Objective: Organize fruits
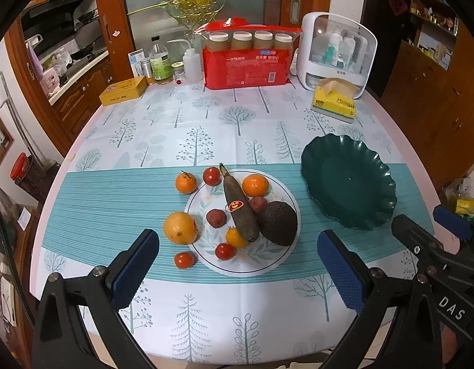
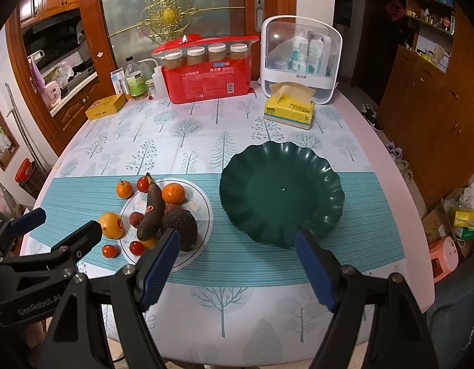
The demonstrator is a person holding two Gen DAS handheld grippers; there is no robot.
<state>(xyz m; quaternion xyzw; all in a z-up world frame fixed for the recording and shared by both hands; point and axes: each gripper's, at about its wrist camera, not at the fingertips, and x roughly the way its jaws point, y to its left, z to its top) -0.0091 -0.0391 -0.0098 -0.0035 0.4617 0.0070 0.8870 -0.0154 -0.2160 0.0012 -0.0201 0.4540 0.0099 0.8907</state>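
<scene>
Green scalloped dish sat empty beside the crowded white plate. Both the left gripper and right gripper hovered with fingers spread, holding nothing. Round cherry tomatoes could roll off the tabletop if nudged.

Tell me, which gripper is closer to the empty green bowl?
Right. The right gripper hangs open with one fingertip overlapping the green bowl's near rim; the left gripper faces the white fruit plate beside it.

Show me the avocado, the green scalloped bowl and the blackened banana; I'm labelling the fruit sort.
avocado (image 1: 278, 223): left wrist view, middle of its dark skin.
green scalloped bowl (image 2: 280, 196): right wrist view, bare inner floor.
blackened banana (image 1: 237, 206): left wrist view, mid-body by the sticker.
</scene>
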